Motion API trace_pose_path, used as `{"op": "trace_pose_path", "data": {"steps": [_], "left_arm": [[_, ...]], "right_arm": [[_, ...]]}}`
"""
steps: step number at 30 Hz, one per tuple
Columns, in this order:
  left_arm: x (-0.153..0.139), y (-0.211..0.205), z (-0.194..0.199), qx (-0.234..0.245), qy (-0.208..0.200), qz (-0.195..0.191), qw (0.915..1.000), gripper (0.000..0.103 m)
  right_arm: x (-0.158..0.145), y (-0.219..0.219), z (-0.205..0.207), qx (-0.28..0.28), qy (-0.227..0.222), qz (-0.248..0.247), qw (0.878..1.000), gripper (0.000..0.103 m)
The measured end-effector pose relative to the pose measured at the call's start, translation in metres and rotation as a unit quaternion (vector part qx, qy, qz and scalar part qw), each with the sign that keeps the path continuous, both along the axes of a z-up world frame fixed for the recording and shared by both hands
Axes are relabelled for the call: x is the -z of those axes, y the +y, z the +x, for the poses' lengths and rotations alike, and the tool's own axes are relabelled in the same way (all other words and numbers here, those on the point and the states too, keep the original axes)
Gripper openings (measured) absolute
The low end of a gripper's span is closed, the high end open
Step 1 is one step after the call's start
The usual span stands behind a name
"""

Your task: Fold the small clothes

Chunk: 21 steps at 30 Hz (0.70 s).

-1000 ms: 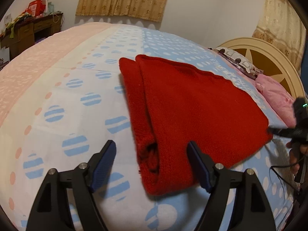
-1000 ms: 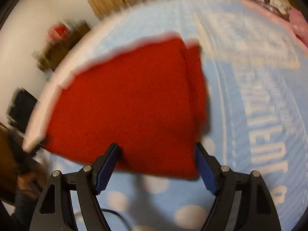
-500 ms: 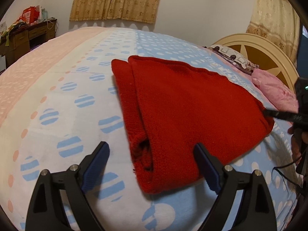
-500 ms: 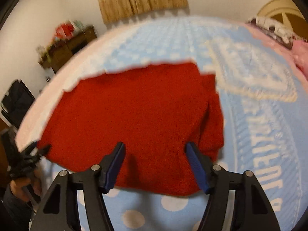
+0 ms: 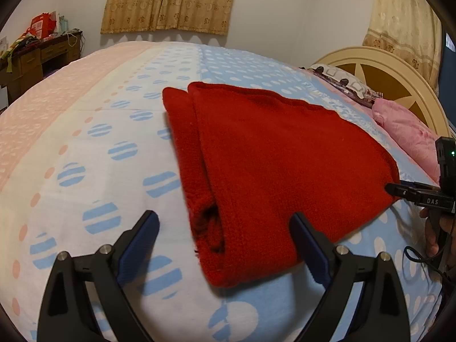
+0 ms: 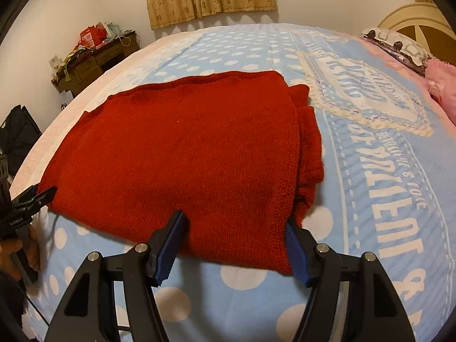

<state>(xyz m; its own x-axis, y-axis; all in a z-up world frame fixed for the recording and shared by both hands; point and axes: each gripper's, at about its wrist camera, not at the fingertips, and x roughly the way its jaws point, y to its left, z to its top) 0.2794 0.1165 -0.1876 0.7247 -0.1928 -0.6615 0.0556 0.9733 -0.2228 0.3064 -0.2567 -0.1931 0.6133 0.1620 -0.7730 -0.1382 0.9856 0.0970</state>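
A red knitted garment lies folded flat on the bed, with a rolled thick edge on its left side in the left wrist view. My left gripper is open and hovers at that near corner, its jaws on either side of the fold. In the right wrist view the same garment spreads ahead. My right gripper is open, its fingers straddling the garment's near edge by the right corner. The right gripper also shows in the left wrist view, at the garment's far right corner.
The bed has a blue, white and pink dotted cover. A pink pillow and a cream headboard lie to the right. A wooden desk with clutter stands by the far wall. Cables trail near the right hand.
The right gripper has steadied and come down to the garment's near edge, its jaws narrower than a second ago. The left gripper has drawn back slightly and opened wider. The garment lies as before.
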Motion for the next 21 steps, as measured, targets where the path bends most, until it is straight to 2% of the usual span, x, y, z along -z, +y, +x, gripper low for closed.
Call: {"op": "trace_pose_path", "data": {"steps": [2, 6, 10, 12, 16, 18, 21], "left_arm": [[-0.001, 0.0, -0.001, 0.0, 0.001, -0.002, 1.0, 0.096], [-0.005, 0.005, -0.004, -0.001, 0.006, -0.014, 0.9999, 0.098], [-0.017, 0.023, -0.01, -0.031, 0.006, -0.036, 0.9989, 0.098], [-0.025, 0.037, -0.012, -0.04, -0.001, -0.029, 0.9987, 0.098], [-0.035, 0.062, -0.008, -0.058, 0.017, -0.008, 0.9982, 0.098], [-0.043, 0.075, -0.006, -0.076, 0.015, 0.008, 0.997, 0.098], [-0.045, 0.089, -0.003, -0.086, 0.021, 0.007, 0.996, 0.098]], "right_arm": [[-0.009, -0.001, -0.01, 0.007, -0.014, 0.007, 1.0, 0.068], [-0.029, 0.007, -0.032, -0.002, -0.049, -0.009, 0.999, 0.068], [-0.047, 0.039, -0.046, -0.049, -0.072, -0.048, 0.995, 0.068], [-0.052, 0.064, -0.049, -0.08, -0.077, -0.072, 0.991, 0.068], [-0.056, 0.127, -0.058, -0.154, -0.102, -0.118, 0.976, 0.068], [-0.053, 0.164, -0.066, -0.197, -0.12, -0.137, 0.963, 0.068], [-0.039, 0.212, -0.073, -0.248, -0.13, -0.17, 0.945, 0.068]]}}
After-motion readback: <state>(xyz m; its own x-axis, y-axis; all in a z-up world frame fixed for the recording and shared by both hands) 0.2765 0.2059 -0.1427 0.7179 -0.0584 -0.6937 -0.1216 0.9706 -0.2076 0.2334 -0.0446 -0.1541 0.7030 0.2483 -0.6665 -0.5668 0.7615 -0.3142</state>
